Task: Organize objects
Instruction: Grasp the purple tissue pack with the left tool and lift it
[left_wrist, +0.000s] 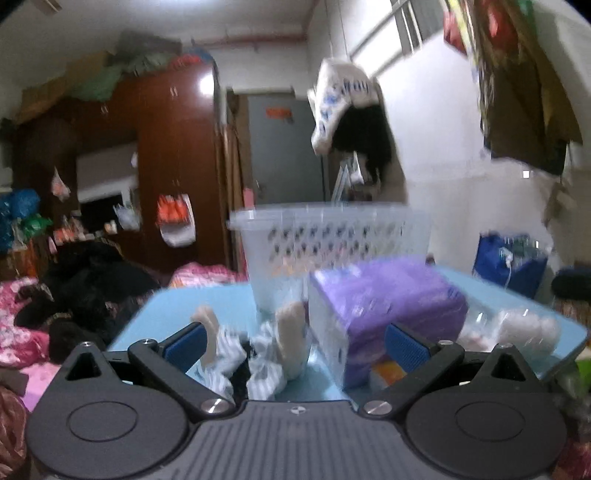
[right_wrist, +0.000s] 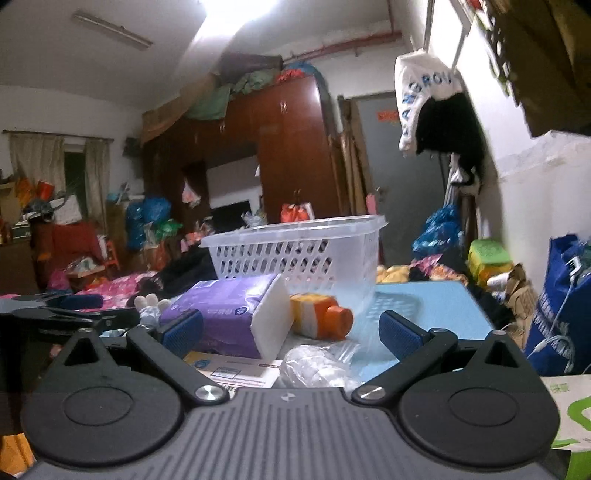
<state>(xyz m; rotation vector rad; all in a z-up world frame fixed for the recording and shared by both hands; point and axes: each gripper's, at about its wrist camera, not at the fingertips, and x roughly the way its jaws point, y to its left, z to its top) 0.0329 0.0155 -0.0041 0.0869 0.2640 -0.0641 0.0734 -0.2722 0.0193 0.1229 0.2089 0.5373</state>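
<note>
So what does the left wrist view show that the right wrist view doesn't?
Left wrist only: a striped-clothed doll lying between the open left gripper fingers. Right wrist only: an orange bottle on its side, a clear plastic bag, the open right gripper. Both: the purple tissue pack, white basket, blue table.

table (right_wrist: 436, 302): light blue | on it: basket (right_wrist: 295, 251), purple tissue pack (right_wrist: 221, 310), orange bottle (right_wrist: 321, 317) lying, plastic bag (right_wrist: 317, 365), doll (left_wrist: 258, 347), flat carton (right_wrist: 229, 369)
</note>
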